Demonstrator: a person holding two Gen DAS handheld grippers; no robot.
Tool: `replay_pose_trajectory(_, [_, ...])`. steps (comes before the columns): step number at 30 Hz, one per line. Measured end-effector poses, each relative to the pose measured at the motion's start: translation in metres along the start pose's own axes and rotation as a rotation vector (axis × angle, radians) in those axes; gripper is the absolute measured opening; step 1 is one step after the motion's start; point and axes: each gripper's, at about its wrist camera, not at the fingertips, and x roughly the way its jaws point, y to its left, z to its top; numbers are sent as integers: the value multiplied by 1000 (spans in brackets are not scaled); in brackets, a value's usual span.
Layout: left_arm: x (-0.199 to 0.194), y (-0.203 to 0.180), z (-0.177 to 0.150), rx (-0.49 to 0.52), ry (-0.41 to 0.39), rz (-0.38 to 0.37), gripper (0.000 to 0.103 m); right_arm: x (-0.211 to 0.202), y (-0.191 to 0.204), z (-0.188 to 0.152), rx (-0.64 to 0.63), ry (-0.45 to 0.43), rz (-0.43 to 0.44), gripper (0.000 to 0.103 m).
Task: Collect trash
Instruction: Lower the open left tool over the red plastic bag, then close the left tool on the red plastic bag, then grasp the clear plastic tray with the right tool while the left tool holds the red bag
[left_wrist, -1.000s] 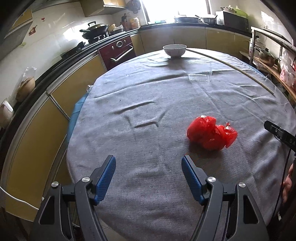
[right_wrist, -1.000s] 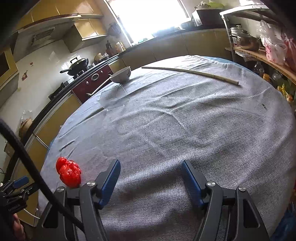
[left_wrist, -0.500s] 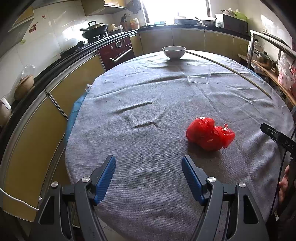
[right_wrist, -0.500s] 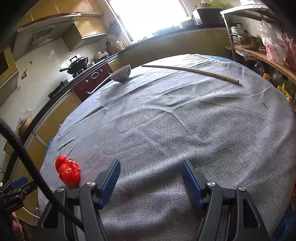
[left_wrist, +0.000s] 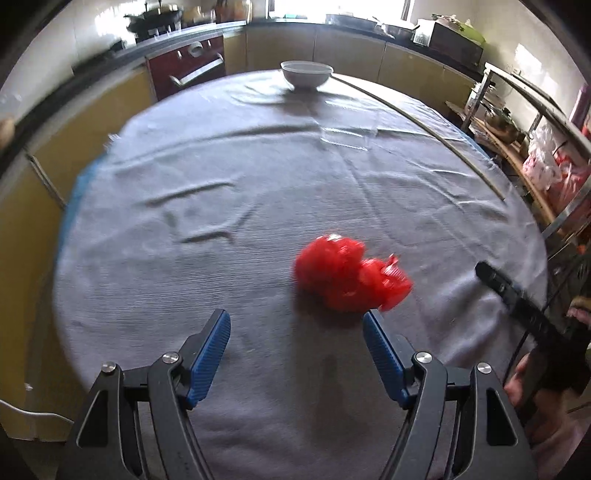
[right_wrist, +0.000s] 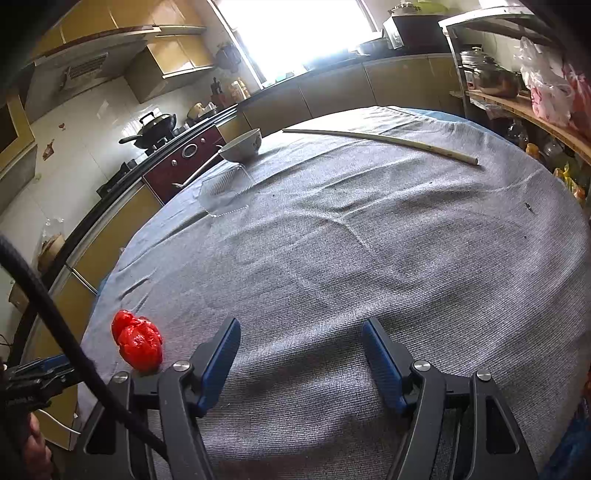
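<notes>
A crumpled red plastic bag (left_wrist: 349, 275) lies on the grey tablecloth (left_wrist: 221, 177), just ahead and to the right of my left gripper (left_wrist: 296, 321), which is open and empty. The bag also shows in the right wrist view (right_wrist: 138, 339), at the table's near left edge. My right gripper (right_wrist: 301, 328) is open and empty over bare cloth, well to the right of the bag. A clear plastic tray (right_wrist: 221, 188) lies flat farther back, near a white bowl (right_wrist: 242, 146).
A long thin stick (right_wrist: 380, 144) lies across the far side of the table. The bowl (left_wrist: 306, 74) stands at the far edge. Kitchen cabinets and a stove (right_wrist: 177, 162) ring the table; a cluttered shelf rack (left_wrist: 535, 147) stands to the right.
My left gripper has moved forward and turned toward the red bag, which now sits closer and nearer its right finger. The right gripper has barely moved.
</notes>
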Motion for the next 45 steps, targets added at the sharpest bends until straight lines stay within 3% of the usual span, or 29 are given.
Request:
replay_pose_trajectory(5, [25,-9,17,-77,75,-76,75,0,0,0,8,2,-4,72])
replay_pose_trajectory(8, [33,-9,22,-115,81,-107,75,0,-1,6,38,29,9,72])
replay_pose_trajectory(14, [48,-5,30,-171,89,-156,75,1,24,53,-24,23,94,72])
replay_pose_trajectory(17, [52,-4,33,-170,82,-171,75,19,36,86,-15,60,130,72])
replay_pose_trajectory(20, [55,-3,36,-157,80,-207,63,44,46,117,-3,91,170,74])
replay_pose_trajectory(22, [58,-2,39,-149,78,-223,61,68,51,137,20,135,188,74])
replay_pose_trajectory(29, [56,13,43,-118,65,-259,55,134,53,180,153,245,250,74])
replay_pose_trajectory(35, [45,37,45,-135,28,-211,54,173,59,194,245,275,212,74])
replay_pose_trajectory(42, [33,57,43,-143,-2,-177,54,193,95,192,104,276,35,74])
replay_pose_trajectory(45, [33,58,40,-140,1,-183,54,197,94,193,133,261,9,74])
